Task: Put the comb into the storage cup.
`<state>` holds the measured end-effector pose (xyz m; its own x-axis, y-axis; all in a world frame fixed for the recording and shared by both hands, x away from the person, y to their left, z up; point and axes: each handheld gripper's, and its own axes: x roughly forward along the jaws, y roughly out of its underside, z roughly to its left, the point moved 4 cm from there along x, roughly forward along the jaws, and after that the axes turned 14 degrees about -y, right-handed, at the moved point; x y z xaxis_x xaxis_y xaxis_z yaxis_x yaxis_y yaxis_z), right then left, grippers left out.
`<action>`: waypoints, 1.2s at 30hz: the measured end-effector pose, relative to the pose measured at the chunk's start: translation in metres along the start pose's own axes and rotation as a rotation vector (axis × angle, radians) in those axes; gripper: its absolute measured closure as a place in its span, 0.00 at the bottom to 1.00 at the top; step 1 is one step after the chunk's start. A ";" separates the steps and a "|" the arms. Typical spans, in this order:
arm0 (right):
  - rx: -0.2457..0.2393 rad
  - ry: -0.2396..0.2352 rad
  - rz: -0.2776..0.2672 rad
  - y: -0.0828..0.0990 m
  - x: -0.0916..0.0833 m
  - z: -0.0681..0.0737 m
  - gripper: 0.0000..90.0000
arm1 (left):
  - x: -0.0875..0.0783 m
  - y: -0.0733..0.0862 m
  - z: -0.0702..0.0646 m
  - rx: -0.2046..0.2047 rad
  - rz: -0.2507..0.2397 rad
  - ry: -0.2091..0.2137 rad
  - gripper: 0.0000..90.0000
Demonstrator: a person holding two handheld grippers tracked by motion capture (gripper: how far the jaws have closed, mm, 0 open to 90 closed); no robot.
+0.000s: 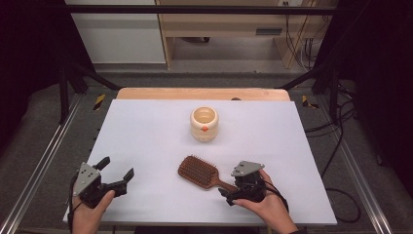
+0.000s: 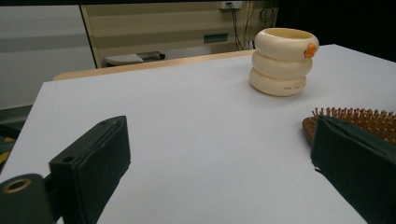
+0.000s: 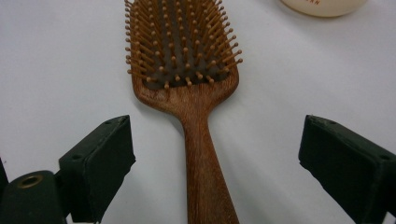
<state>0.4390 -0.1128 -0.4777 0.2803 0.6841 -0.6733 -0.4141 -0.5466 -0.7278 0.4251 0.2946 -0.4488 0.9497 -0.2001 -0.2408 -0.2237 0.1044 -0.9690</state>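
A wooden paddle hairbrush (image 1: 197, 170) lies bristles up at the front middle of the white table top (image 1: 146, 131), its handle pointing toward my right gripper (image 1: 228, 189). In the right gripper view the brush (image 3: 182, 51) has its handle lying between the wide-apart jaws of that gripper (image 3: 215, 149), and neither pad touches it. A cream ringed cup (image 1: 204, 123) with a small orange mark stands upright behind the brush. My left gripper (image 1: 117, 170) rests at the front left, open with nothing between its jaws. In the left gripper view (image 2: 219, 154) the cup (image 2: 282, 60) and the brush (image 2: 355, 121) lie ahead to the right.
The white sheet ends in a wooden table edge (image 1: 202, 93) at the back. Metal rails (image 1: 44, 161) run along both sides, and cables (image 1: 336, 146) trail on the floor at the right. The cup's base (image 3: 322, 4) shows at the top of the right gripper view.
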 end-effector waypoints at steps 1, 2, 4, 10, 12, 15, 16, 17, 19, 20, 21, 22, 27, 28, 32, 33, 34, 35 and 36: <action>0.001 -0.006 0.008 0.000 0.000 0.000 0.12 | 0.000 0.001 0.004 -0.003 -0.006 -0.001 0.04; 0.004 -0.011 0.012 0.000 0.000 0.001 0.12 | 0.001 0.001 0.008 -0.009 -0.008 -0.006 0.04; 0.006 -0.017 0.015 -0.001 -0.001 0.001 0.14 | 0.005 0.002 0.014 -0.057 -0.009 -0.015 0.04; 0.019 -0.021 0.045 -0.003 0.002 0.002 0.14 | 0.011 0.006 0.019 -0.083 0.004 -0.024 0.04; 0.016 -0.023 0.061 -0.004 0.003 0.003 0.14 | 0.011 0.006 0.018 -0.079 0.002 -0.019 0.04; 0.021 -0.026 0.064 -0.005 0.003 0.004 0.15 | 0.011 0.006 0.017 -0.072 0.000 -0.019 0.04; 0.020 -0.032 0.068 -0.006 0.003 0.004 0.15 | 0.011 0.006 0.018 -0.075 -0.001 -0.020 0.04; 0.024 -0.030 0.067 -0.007 0.003 0.004 0.15 | 0.011 0.006 0.018 -0.081 -0.006 -0.020 0.04; 0.026 -0.036 0.072 -0.009 0.004 0.004 0.15 | 0.010 0.006 0.020 -0.079 -0.010 -0.021 0.04; 0.026 -0.038 0.078 -0.009 0.004 0.004 0.15 | 0.010 0.005 0.020 -0.082 -0.013 -0.025 0.04; 0.028 -0.042 0.084 -0.009 0.005 0.004 0.15 | 0.010 0.005 0.021 -0.085 -0.014 -0.026 0.04; 0.031 -0.050 0.097 -0.009 0.006 0.004 0.15 | 0.010 0.006 0.021 -0.086 -0.013 -0.027 0.04; 0.023 -0.065 0.120 -0.011 0.008 0.004 0.16 | 0.009 0.007 0.023 -0.087 -0.013 -0.033 0.04; 0.022 -0.070 0.117 -0.012 0.009 0.004 0.16 | 0.009 0.007 0.023 -0.088 -0.013 -0.034 0.04; 0.017 -0.085 0.146 -0.014 0.009 0.005 0.18 | 0.010 0.007 0.024 -0.084 -0.009 -0.036 0.04; 0.012 -0.085 0.146 -0.015 0.010 0.005 0.18 | 0.010 0.007 0.024 -0.085 -0.010 -0.036 0.04; 0.012 -0.084 0.152 -0.015 0.011 0.005 0.17 | 0.010 0.007 0.023 -0.085 -0.011 -0.035 0.04; 0.007 -0.084 0.155 -0.015 0.012 0.005 0.17 | 0.011 0.007 0.023 -0.083 -0.009 -0.033 0.04; 0.006 -0.093 0.157 -0.015 0.012 0.005 0.17 | 0.011 0.007 0.022 -0.081 -0.008 -0.032 0.03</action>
<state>0.4442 -0.0934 -0.4741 0.1306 0.6321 -0.7638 -0.4521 -0.6477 -0.6133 0.4388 0.3149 -0.4572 0.9579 -0.1689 -0.2322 -0.2316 0.0239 -0.9725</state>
